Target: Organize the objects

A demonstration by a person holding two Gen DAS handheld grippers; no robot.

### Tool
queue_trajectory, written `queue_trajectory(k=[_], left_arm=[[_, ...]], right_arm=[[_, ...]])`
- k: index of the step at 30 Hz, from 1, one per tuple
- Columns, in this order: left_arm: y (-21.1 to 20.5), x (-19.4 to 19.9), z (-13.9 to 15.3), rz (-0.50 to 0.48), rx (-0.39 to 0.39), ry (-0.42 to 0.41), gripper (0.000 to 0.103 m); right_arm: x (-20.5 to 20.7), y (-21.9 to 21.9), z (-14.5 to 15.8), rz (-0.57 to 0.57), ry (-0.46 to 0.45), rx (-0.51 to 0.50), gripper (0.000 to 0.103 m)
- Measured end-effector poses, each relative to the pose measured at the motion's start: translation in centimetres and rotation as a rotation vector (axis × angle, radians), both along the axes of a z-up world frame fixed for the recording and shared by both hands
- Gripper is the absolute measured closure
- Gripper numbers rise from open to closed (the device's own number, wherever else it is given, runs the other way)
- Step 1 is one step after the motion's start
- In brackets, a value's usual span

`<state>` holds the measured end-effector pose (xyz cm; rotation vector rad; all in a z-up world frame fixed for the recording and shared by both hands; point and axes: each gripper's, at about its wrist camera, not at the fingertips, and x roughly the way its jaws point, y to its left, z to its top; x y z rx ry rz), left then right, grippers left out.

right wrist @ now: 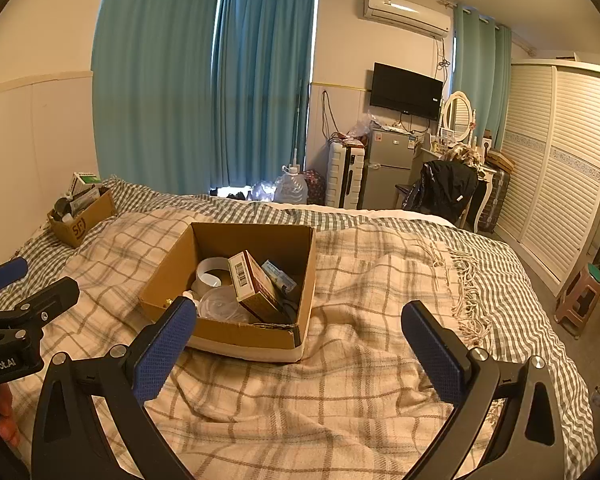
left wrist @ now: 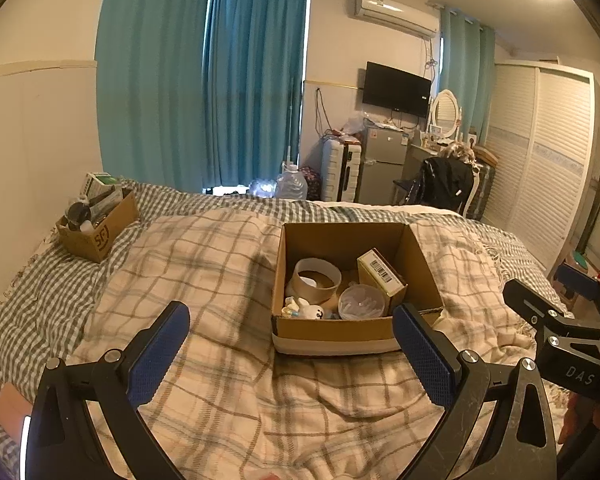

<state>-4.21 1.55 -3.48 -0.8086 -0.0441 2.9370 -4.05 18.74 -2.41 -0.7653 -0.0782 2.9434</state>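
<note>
Cardboard box (left wrist: 340,330) sits on the checked blanket (left wrist: 220,380) of the bed, with a tape roll (left wrist: 316,280), a small carton (left wrist: 382,276) and a plastic lid (left wrist: 361,301) inside. Left tongs (left wrist: 292,356) and right tongs (right wrist: 300,356) are both wide and empty, above the blanket near the box.

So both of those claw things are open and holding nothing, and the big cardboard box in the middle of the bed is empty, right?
Not quite. The left gripper and the right gripper are indeed open and hold nothing, but the big cardboard box is not empty. The left wrist view shows a paper cup, a clear plastic lid and a small barcoded carton in it.
</note>
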Motion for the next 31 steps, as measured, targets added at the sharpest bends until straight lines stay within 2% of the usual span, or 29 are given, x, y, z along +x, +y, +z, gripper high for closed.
queue_trajectory(k=[31], left_arm=[[0.54,-0.10,-0.20,-0.016,-0.015,-0.009,0.000]], right_arm=[[-0.43,-0.29,-0.38,0.005,-0.014,0.005,0.000]])
